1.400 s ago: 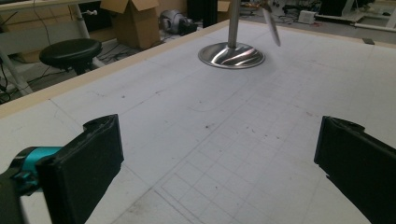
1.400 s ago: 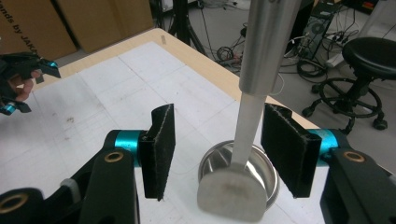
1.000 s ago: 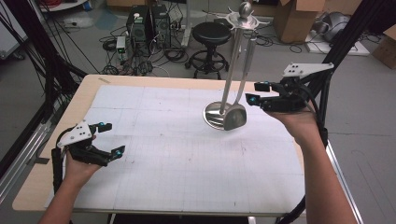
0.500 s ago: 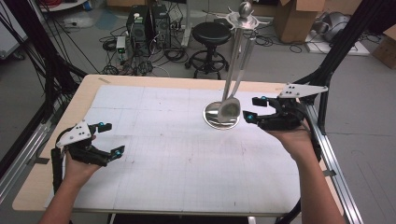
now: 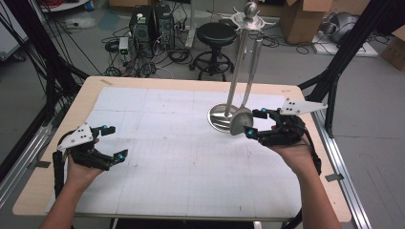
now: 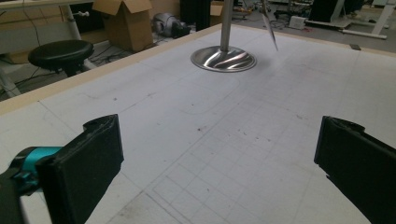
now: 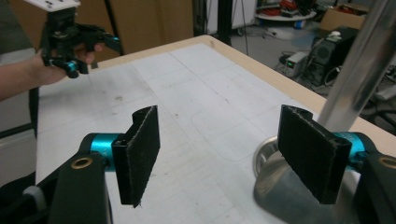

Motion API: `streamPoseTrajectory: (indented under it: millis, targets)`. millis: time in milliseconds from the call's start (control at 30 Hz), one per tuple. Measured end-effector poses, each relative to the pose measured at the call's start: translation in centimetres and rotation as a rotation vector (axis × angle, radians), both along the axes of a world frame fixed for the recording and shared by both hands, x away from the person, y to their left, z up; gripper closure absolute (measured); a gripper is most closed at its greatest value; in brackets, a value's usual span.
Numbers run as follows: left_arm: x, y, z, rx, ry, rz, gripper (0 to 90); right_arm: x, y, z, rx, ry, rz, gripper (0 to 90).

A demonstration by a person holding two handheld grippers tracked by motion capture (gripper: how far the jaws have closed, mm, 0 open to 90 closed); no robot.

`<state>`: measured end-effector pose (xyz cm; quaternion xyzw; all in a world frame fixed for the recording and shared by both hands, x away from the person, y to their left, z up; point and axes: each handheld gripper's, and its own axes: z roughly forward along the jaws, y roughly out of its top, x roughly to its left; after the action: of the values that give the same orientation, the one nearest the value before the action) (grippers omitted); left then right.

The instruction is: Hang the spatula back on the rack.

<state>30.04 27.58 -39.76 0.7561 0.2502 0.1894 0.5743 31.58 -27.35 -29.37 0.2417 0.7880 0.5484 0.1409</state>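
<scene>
Right gripper (image 5: pixel 255 123) jaws apart, just beside hanging ladle (image 5: pixel 240 123), utensil stand (image 5: pixel 224 117)

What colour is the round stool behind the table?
Black stool, seen best in the high view.

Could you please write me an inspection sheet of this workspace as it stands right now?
Surface: wooden table under a white gridded mat with small dark marks.
Job's things: metal stand upright at the mat's far right; a spoon hangs from its top, bowl low beside the base.
Clutter: nothing seen on the mat.
Grippers: left gripper open, held above the mat's near left; right gripper open, jaws close by the spoon's bowl, contact unclear.
Cables: a black cable trails from the left gripper; loose cables on the floor.
Surroundings: black stool, computer towers, cardboard boxes, black frame posts.
</scene>
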Motion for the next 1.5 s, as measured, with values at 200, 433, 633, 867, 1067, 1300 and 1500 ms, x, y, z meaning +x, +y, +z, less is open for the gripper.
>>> streamPoseTrajectory:
  millis: [200,433,633,867,1067,1300,1500]
  targets:
    - [0.0,-0.1,0.0,0.001,0.002,-0.012,1.7,-0.8,-0.2,-2.1,0.025,0.012,0.003,25.6]
    - [0.0,-0.1,-0.1,0.000,0.003,-0.012,1.7,-2.1,0.6,-4.6,0.063,-0.011,0.020,23.9]
    - [0.0,-0.2,-0.1,-0.005,0.004,-0.019,1.7,-2.7,0.8,-5.0,0.027,-0.015,0.015,22.0]
    - [0.2,-0.3,-0.2,-0.020,0.015,-0.030,1.7,-3.0,0.1,-6.0,0.046,-0.014,0.034,21.6]
    - [0.3,-0.5,-0.3,-0.038,0.022,-0.035,1.7,-2.9,-0.9,-7.7,0.077,0.010,0.018,16.2]
    - [0.2,-0.9,-0.5,-0.028,0.037,-0.044,1.7,-2.7,-2.1,-9.5,0.092,0.021,-0.031,12.4]
    - [0.4,-1.0,-0.8,-0.052,0.056,-0.060,1.7,-2.5,-2.2,-10.0,0.094,0.029,-0.030,10.6]
